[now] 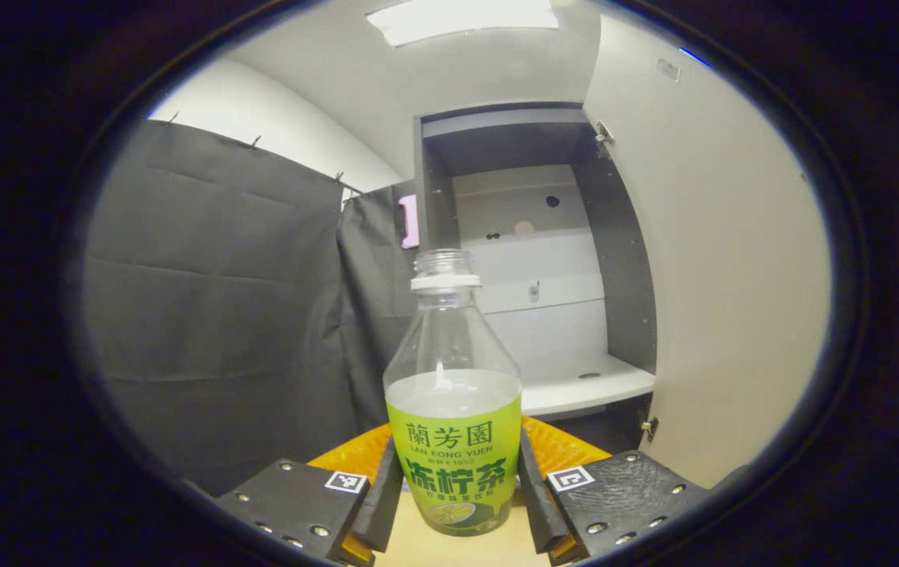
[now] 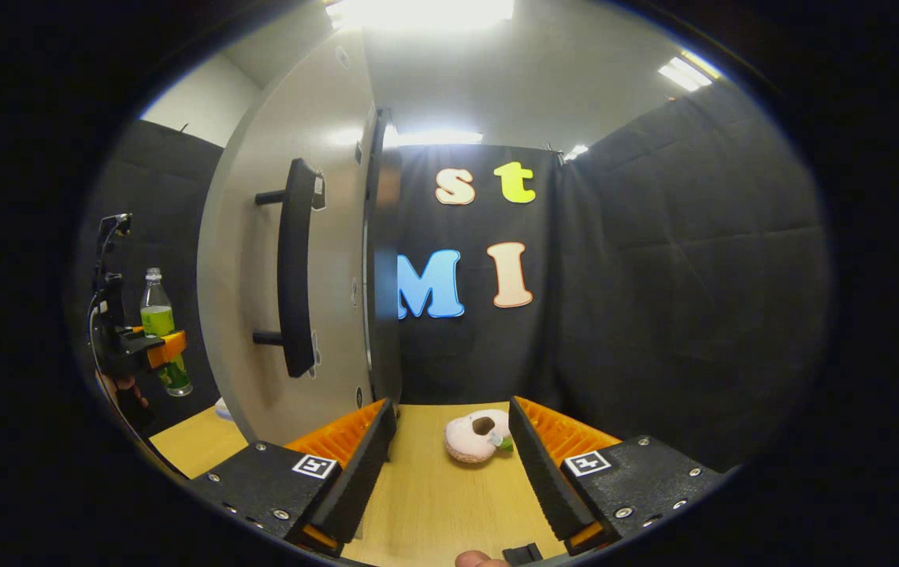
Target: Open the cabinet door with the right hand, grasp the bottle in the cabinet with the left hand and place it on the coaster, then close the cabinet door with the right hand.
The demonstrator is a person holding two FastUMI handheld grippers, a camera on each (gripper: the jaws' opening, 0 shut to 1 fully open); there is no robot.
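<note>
**Bottle held clear of the cabinet, door standing open**

In the left gripper view, your left hand-held gripper (image 1: 455,480) pinches the bottle (image 1: 453,409) at its labelled lower body, one finger pressed on each side, and the bottle stands upright between them. Behind it the cabinet (image 1: 551,276) is open, its shelf (image 1: 587,386) bare where it shows, and the cabinet door (image 1: 725,260) swings out on the right of that view. In the right gripper view the same bottle (image 2: 159,327) hangs in the air, well above the tabletop (image 2: 433,488) and beyond the door's far edge. The coaster cannot be identified with certainty; a pale object (image 2: 223,409) low beside the door may be it.

Your right hand-held gripper (image 2: 449,465) is spread and holds nothing, near the door's outer face with its bar handle (image 2: 294,268) ahead on the left. A small plush toy (image 2: 479,435) lies on the tabletop beyond its fingers.

Handling, as judged: the bottle is thin clear plastic, roughly half full, so it is light but will dent under a hard squeeze, and the liquid may slosh. The label band is the stiffest, least slippery place to hold it. Keep it upright; no cap appears on its neck.
</note>
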